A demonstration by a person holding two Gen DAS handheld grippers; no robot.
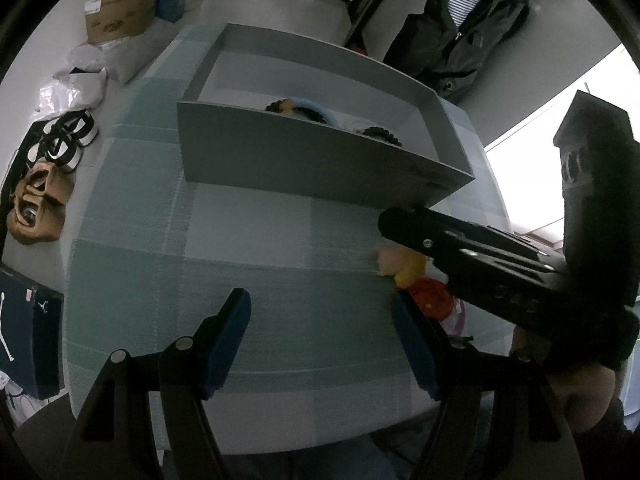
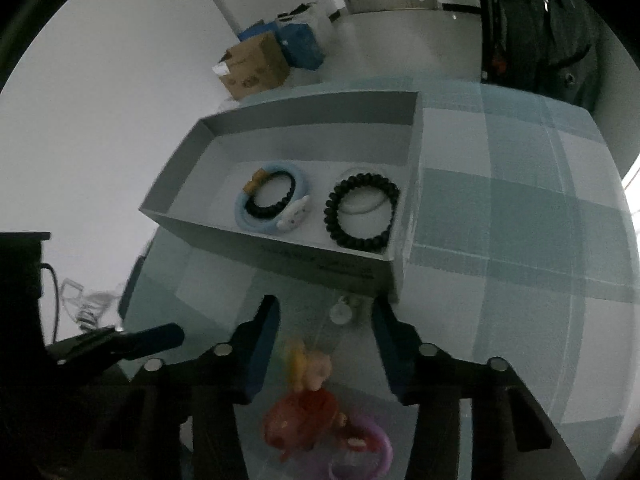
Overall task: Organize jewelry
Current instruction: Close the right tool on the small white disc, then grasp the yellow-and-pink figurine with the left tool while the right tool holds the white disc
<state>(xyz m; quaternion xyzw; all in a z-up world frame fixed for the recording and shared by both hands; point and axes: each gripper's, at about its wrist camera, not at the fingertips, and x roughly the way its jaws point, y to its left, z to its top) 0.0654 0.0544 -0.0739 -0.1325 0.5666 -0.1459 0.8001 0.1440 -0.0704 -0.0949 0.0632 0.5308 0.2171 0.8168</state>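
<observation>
Right tool: jaws apart, poised over the small figure charm near the front edge of the tabletop; nothing pinched yet.
Left tool: jaws apart and empty, above bare cloth toward the front edge.
Loose jewelry: blurred cluster with the figure charm, a red piece and a purple ring, touching one another; a small pale bead just beside the box wall.
Grey box: toward the far edge, already holding a black bead bracelet and a blue ring with a second dark bracelet.
Step, judged: picking one loose piece for the box.
Doing it well: centre on a single piece, lower till both pads flank it, close gently, lift straight clear of the box wall.
Risk: dragging tangled neighbours along.
</observation>
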